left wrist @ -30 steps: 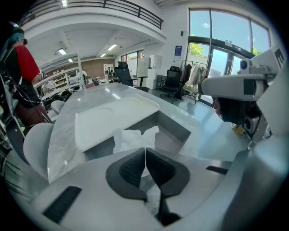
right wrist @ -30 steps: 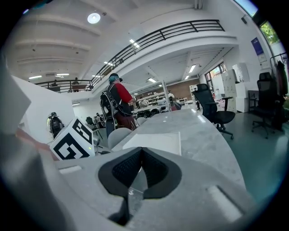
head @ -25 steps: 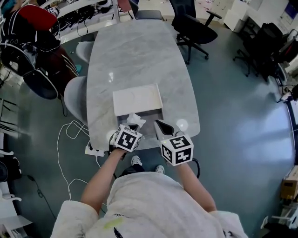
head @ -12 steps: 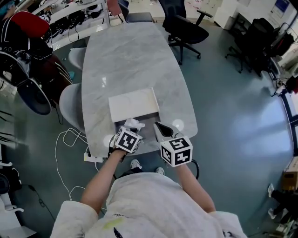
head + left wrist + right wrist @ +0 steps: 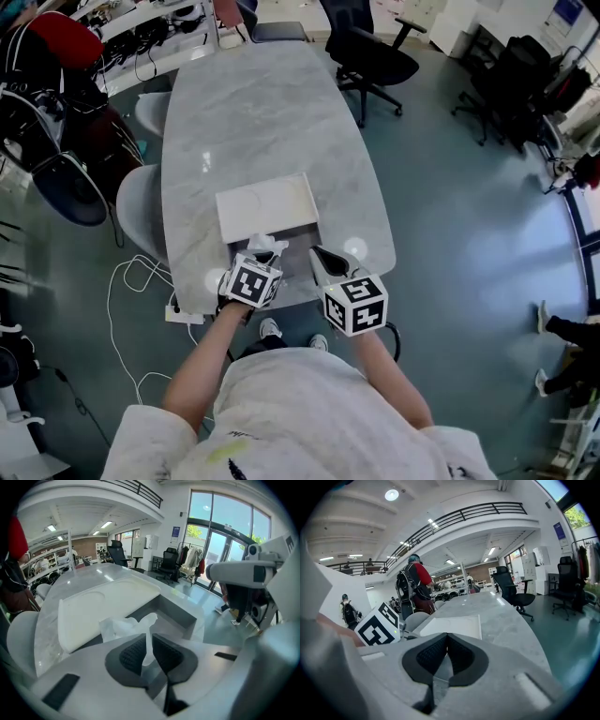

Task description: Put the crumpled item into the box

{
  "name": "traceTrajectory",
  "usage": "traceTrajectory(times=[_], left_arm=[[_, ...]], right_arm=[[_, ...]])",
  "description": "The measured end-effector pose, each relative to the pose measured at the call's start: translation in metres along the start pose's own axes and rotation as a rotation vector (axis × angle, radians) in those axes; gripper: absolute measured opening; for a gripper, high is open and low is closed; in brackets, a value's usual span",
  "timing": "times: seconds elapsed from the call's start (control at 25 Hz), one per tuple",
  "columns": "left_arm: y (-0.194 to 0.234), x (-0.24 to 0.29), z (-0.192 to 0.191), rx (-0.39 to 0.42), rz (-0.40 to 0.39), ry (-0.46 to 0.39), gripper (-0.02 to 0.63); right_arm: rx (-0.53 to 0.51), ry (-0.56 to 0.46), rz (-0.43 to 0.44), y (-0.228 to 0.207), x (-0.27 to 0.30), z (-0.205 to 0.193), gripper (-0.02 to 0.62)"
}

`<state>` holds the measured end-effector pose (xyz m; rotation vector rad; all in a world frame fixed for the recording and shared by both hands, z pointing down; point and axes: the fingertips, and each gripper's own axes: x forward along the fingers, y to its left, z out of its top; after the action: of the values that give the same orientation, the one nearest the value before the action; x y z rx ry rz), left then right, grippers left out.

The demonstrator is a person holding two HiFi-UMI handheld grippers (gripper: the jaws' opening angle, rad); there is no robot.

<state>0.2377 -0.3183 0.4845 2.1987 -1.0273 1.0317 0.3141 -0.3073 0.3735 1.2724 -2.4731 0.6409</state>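
Left tongs are pinched tight on the crumpled tissue. A thin strip of it is caught between them and the rest puffs out past the tips. The tissue is at the 6 o'clock end of the box, right by the open grey part below the white top. Can't tell from here if it's touching anything underneath. Right tongs sit just beside, at 3 o'clock of the left ones, closed up with nothing in them. All of this is at the near edge of the marble surface. There's a black office chair well off at the far end, around 1 o'clock.
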Motion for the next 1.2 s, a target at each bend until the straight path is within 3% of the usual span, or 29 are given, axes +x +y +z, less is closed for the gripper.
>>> traceTrajectory(times=[0.4, 0.84, 1.2], left_arm=[[-0.007, -0.027, 0.015, -0.091, 0.008, -0.119, 0.018], [0.012, -0.104, 0.057, -0.200, 0.129, -0.434, 0.017], [0.022, -0.139, 0.061, -0.257, 0.217, -0.579, 0.017]], right_arm=[[-0.034, 0.005, 0.049, 0.008, 0.000, 0.002, 0.005], [-0.082, -0.029, 0.118, 0.025, 0.003, 0.025, 0.005], [-0.107, -0.043, 0.163, 0.036, 0.001, 0.033, 0.005]])
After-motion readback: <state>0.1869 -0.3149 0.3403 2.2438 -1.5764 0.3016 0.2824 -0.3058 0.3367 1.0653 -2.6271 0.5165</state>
